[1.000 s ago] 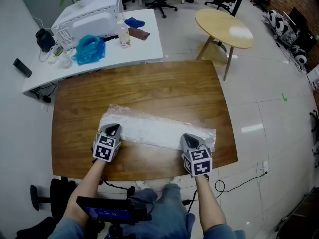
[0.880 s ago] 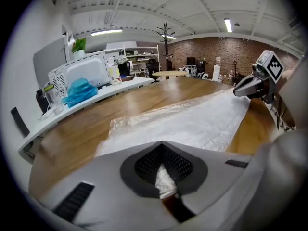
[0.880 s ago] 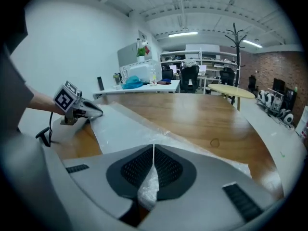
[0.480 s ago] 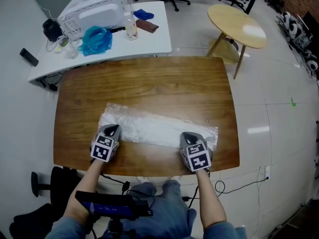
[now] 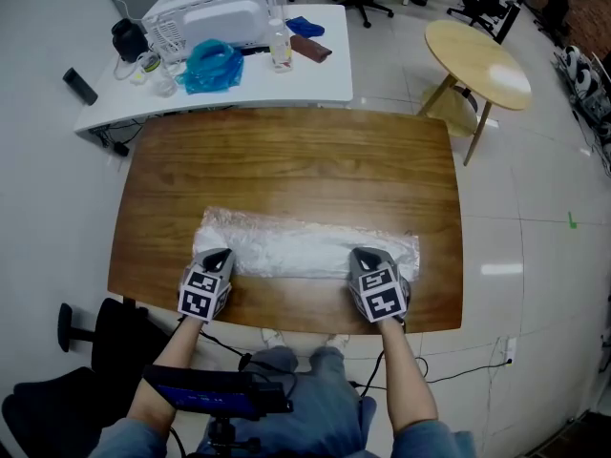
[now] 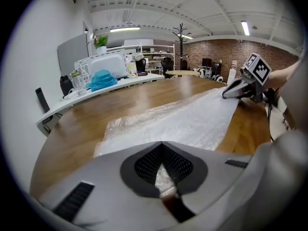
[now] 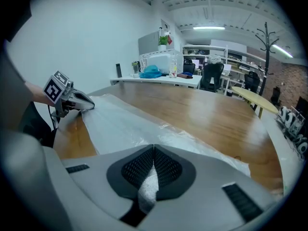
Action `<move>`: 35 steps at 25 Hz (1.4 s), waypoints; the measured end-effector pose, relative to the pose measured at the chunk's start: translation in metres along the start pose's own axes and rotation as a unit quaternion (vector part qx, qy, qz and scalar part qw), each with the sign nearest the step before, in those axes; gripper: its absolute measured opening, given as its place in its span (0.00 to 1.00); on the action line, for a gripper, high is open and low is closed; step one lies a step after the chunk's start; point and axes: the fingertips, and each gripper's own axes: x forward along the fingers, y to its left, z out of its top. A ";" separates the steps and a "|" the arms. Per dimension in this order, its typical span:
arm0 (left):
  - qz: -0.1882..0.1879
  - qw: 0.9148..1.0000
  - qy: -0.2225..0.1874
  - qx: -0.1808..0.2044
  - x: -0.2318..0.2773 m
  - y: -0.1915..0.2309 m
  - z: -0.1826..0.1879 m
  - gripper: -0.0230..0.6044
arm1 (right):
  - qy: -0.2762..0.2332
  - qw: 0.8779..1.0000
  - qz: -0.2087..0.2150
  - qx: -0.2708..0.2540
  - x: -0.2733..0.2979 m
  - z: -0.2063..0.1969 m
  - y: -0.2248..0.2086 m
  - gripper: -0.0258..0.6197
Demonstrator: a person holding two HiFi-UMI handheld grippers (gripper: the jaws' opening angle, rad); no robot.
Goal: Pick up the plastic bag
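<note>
plastic bag [image 5: 305,246] | near edge pinched in left tongs [image 5: 217,255], right tongs [image 5: 367,255]

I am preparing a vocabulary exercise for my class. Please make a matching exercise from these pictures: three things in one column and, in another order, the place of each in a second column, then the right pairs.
Things:
1. plastic bag
2. blue bag
3. round table

Places:
A. on the white desk
B. on the floor, beyond the far right corner of the wooden table
C. spread on the wooden table, near edge pinched by the left gripper and the right gripper

Pairs: 1-C, 2-A, 3-B
</note>
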 end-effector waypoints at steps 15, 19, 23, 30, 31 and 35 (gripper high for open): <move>0.006 1.000 -0.009 0.014 0.000 -0.012 0.011 0.06 | -0.050 0.998 0.009 -0.027 -0.015 0.025 0.023 0.04; 0.011 1.000 -0.005 0.020 0.001 -0.007 0.005 0.07 | -0.028 0.999 0.006 -0.020 -0.016 0.012 0.014 0.04; 0.007 1.000 -0.008 0.017 0.000 -0.007 0.006 0.07 | 0.000 1.000 -0.006 -0.012 -0.017 -0.001 -0.002 0.04; 0.010 1.000 -0.007 0.006 -0.004 0.000 -0.001 0.07 | 0.020 0.999 -0.039 0.012 -0.034 -0.023 -0.037 0.04; 0.008 1.000 -0.006 0.003 -0.006 -0.001 0.000 0.07 | 0.021 0.999 -0.043 0.014 -0.036 -0.026 -0.042 0.04; 0.024 1.000 -0.012 -0.005 -0.016 0.012 -0.004 0.07 | 0.020 0.998 -0.058 0.019 -0.038 -0.034 -0.056 0.04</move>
